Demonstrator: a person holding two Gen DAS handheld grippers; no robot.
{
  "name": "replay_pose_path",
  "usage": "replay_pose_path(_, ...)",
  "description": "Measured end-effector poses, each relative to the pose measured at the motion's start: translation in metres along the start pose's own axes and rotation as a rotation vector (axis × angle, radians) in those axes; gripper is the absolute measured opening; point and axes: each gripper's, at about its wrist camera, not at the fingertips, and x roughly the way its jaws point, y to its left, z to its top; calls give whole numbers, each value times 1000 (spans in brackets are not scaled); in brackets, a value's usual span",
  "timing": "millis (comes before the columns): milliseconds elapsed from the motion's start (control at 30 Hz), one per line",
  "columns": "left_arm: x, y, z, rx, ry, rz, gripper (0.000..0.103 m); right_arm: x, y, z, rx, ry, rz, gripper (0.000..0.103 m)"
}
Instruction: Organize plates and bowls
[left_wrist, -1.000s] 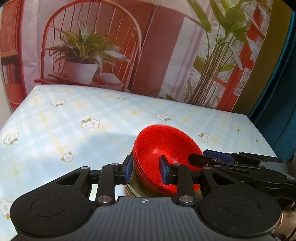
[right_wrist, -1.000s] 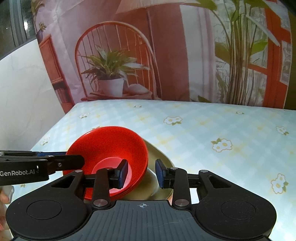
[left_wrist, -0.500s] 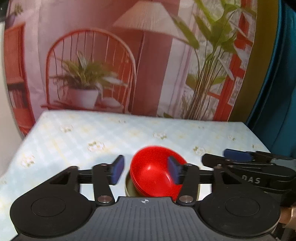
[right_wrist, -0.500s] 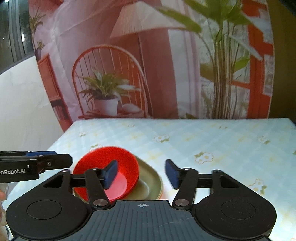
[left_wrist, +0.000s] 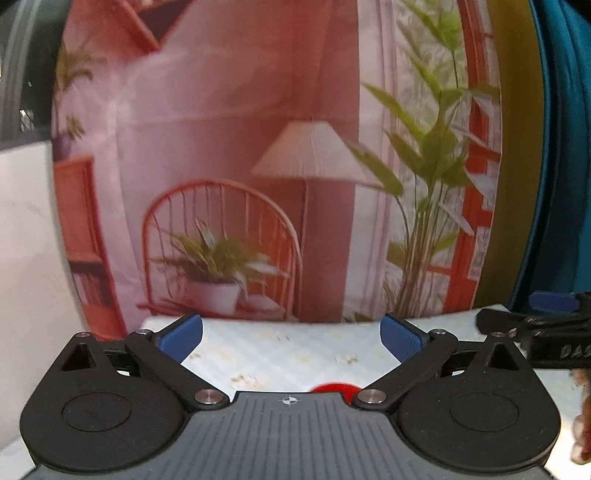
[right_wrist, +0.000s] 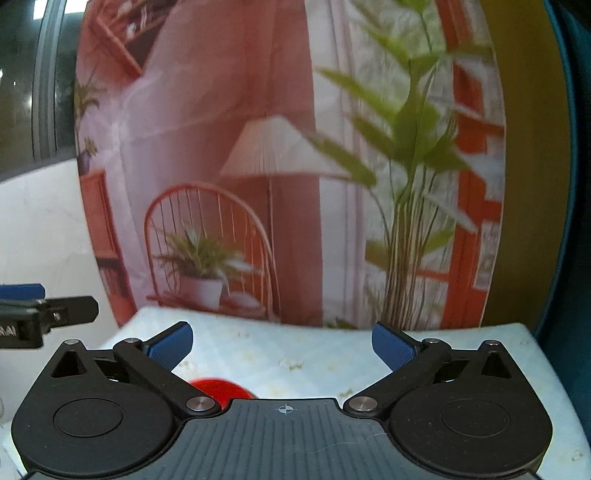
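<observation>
In the left wrist view we see our left gripper (left_wrist: 291, 336) with its blue-padded fingers (left_wrist: 180, 336) spread wide apart and nothing between them, held above the surface (left_wrist: 288, 354) with its pale blue checked, flowered cloth. At about 5 o'clock from the middle of that gap, a sliver of the red bowl (left_wrist: 334, 388) peeks out just over the gripper body; the rest is hidden, so we cannot tell what it sits on. Far out at 3 o'clock the tip of our right gripper (left_wrist: 532, 325) juts in from the edge. In the right wrist view the left gripper enters at 9 o'clock, and our right gripper's own fingers (right_wrist: 391, 347) also stand wide apart and hold nothing. Here the red bowl shows at about 7 o'clock, touching neither finger. Behind the surface hangs a printed backdrop (right_wrist: 258, 166) of a chair, lamp and plants.
</observation>
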Motion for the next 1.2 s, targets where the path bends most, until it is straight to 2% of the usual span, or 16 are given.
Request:
replay_pose_path(200,-40,-5,18,17,-56,41,103,-41,5,26,-5,-42,3,103)
replay_pose_path(467,-74,3,33,-56,-89,28,103,-80,13,47,-32,-38,-49,103)
replay_pose_path(800,-86,-9,36,-11,-92,87,103,-101,9,50,-43,-66,-68,103)
replay_pose_path(1200,-88,-5,35,-12,-96,87,103,-105,9,49,-43,-73,-66,103)
